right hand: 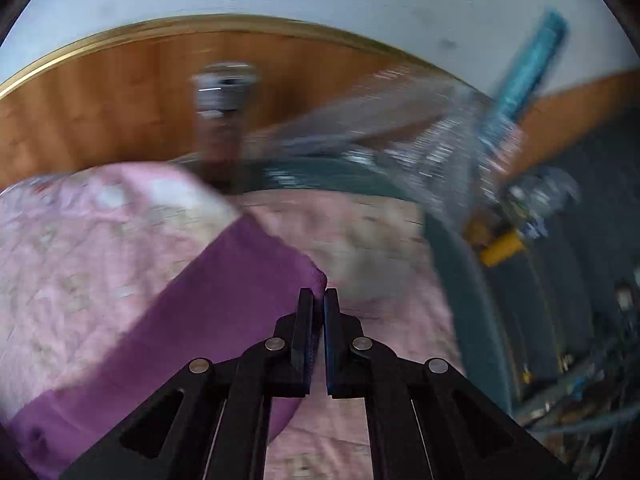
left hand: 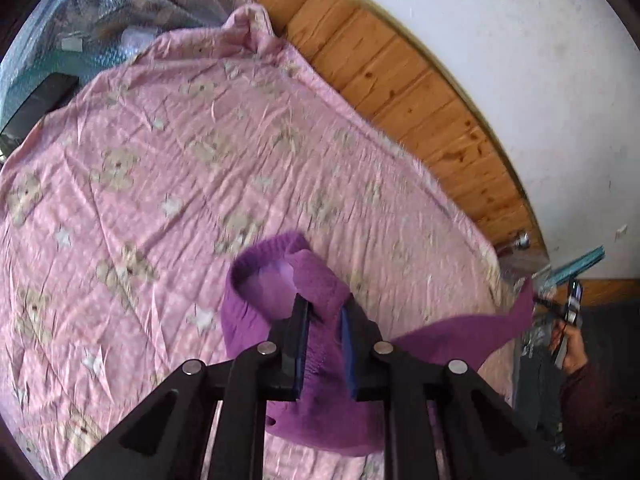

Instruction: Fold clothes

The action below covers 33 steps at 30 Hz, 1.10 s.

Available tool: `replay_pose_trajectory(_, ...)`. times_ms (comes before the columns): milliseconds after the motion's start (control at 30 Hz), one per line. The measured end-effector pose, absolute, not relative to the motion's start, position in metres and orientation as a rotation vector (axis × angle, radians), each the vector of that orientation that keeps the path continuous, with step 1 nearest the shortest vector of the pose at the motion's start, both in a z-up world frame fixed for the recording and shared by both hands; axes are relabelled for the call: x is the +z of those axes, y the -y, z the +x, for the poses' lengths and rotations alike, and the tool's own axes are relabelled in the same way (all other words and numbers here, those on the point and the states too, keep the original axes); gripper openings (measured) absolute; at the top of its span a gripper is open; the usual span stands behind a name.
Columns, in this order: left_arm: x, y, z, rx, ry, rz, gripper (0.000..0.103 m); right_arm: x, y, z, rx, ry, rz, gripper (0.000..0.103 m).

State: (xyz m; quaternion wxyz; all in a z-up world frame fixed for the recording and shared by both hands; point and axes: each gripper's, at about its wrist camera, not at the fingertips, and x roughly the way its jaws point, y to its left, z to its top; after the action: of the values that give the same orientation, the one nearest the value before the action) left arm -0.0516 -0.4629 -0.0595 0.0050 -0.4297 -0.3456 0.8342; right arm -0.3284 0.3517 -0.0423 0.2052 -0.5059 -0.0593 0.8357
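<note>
Purple knit garment [left hand: 320,280], soft and limp, hangs above the pink bed quilt [left hand: 160,160]; left tool [left hand: 324,312] grips its waistband, right tool [right hand: 319,300] clamps one corner.

**Purple garment stretched above the pink quilt**

A purple knit garment [left hand: 320,412], soft and fuzzy, hangs lifted over the pink bear-print quilt [left hand: 160,180]. Its elastic waistband gapes open in a loop at one end, and a long band of fabric stretches taut away across the quilt's edge. Right-wrist view: blurred, same purple cloth [right hand: 224,304] drawn diagonally.
</note>
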Motion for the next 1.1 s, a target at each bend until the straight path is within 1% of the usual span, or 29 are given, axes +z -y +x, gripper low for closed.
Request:
replay_pose_trajectory(33,-0.055,0.471,-0.065,2.637,1.108,-1.304,0.015,-0.045,-0.389,-0.322,2.237,0.081,-1.374,0.004)
replay_pose_trajectory(100,-0.054,0.484,-0.093,2.668,1.16,-1.273,0.016,-0.062,-0.435,-0.3,2.064,0.016,-1.331,0.007)
replay_pose_trajectory(133,-0.062,0.49,-0.108,2.649,1.2,-1.289,0.016,-0.073,-0.447,-0.288,2.02,-0.017,-1.342,0.013)
replay_pose_trajectory(167,-0.07,0.495,-0.123,2.63,1.24,-1.304,0.016,-0.083,-0.452,-0.276,2.011,-0.089,-1.371,0.019)
replay_pose_trajectory(233,-0.086,0.502,-0.147,2.619,1.288,-1.37,0.022,-0.102,-0.457,-0.253,1.999,-0.221,-1.422,0.037)
replay_pose_trajectory(267,-0.091,0.503,-0.153,2.63,1.283,-1.403,0.023,-0.107,-0.448,-0.244,2.029,-0.245,-1.435,0.04)
replay_pose_trajectory(300,-0.096,0.502,-0.157,2.622,1.274,-1.434,0.029,-0.111,-0.435,-0.238,2.056,-0.249,-1.46,0.043)
replay_pose_trajectory(333,-0.1,0.502,-0.158,2.603,1.271,-1.471,0.033,-0.115,-0.422,-0.233,2.086,-0.258,-1.487,0.043)
replay_pose_trajectory(367,-0.103,0.501,-0.156,2.59,1.271,-1.492,0.035,-0.12,-0.406,-0.228,2.127,-0.282,-1.523,0.044)
replay_pose_trajectory(433,-0.106,0.501,-0.147,2.578,1.265,-1.498,0.042,-0.129,-0.375,-0.219,2.208,-0.325,-1.596,0.048)
replay_pose_trajectory(500,-0.109,0.501,-0.136,2.579,1.25,-1.525,0.047,-0.138,-0.342,-0.215,2.291,-0.325,-1.673,0.051)
replay_pose_trajectory(600,-0.118,0.495,-0.129,2.559,1.215,-1.572,0.048,-0.155,-0.326,-0.211,2.311,-0.332,-1.689,0.052)
replay_pose_trajectory(767,-0.129,0.48,-0.154,2.533,1.117,-1.657,0.048,-0.158,-0.401,-0.207,2.132,-0.606,-1.529,0.053)
replay_pose_trajectory(833,-0.135,0.477,-0.169,2.527,1.08,-1.699,0.048,-0.156,-0.422,-0.213,2.122,-0.595,-1.498,0.056)
replay_pose_trajectory(900,-0.143,0.473,-0.184,2.519,1.03,-1.749,0.048,-0.16,-0.429,-0.228,2.157,-0.547,-1.536,0.058)
replay_pose_trajectory(1000,-0.153,0.464,-0.201,2.495,0.956,-1.8,0.048,-0.17,-0.421,-0.256,2.244,-0.391,-1.632,0.061)
replay_pose_trajectory(1100,-0.166,0.451,-0.213,2.455,0.884,-1.844,0.048,-0.186,-0.405,-0.277,2.293,-0.241,-1.743,0.061)
